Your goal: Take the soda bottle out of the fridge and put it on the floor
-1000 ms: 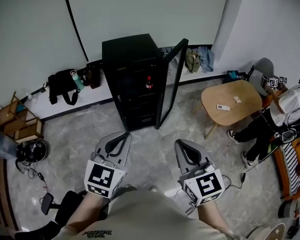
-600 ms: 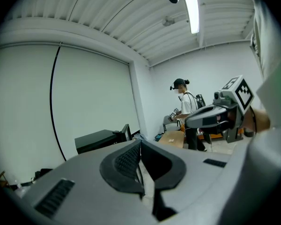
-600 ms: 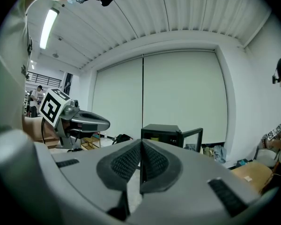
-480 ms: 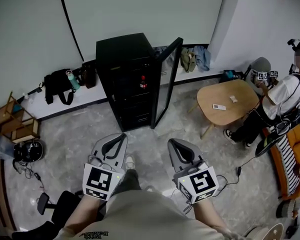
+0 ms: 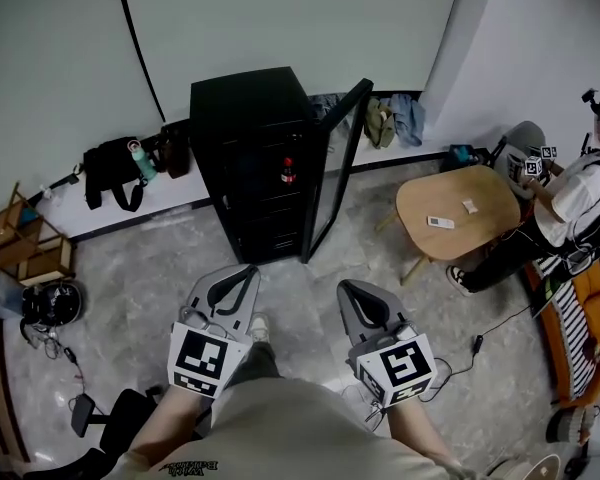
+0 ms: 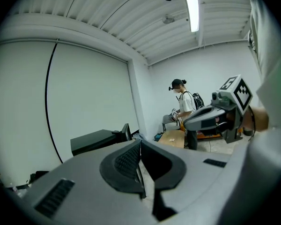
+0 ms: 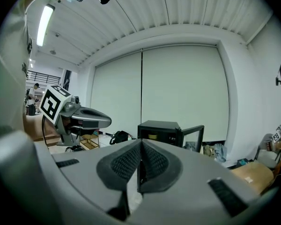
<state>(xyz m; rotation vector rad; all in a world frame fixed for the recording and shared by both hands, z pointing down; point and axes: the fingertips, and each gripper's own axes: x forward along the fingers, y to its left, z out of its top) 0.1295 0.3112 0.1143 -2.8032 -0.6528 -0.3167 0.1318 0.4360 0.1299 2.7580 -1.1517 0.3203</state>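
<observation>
Shifted slightly leftward in the head view since a second ago, the black fridge [image 5: 245,98] stands well ahead, its door [image 5: 338,168] already open. The left gripper [image 5: 248,270] and right gripper [image 5: 346,288] are both closed on nothing. What looks like the soda bottle [image 5: 288,171] sits on a middle shelf inside; fetching it and setting it on the floor [image 5: 300,273] are still to do.

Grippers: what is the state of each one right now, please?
Left gripper: closed, holding nothing.
Right gripper: closed, holding nothing.
</observation>
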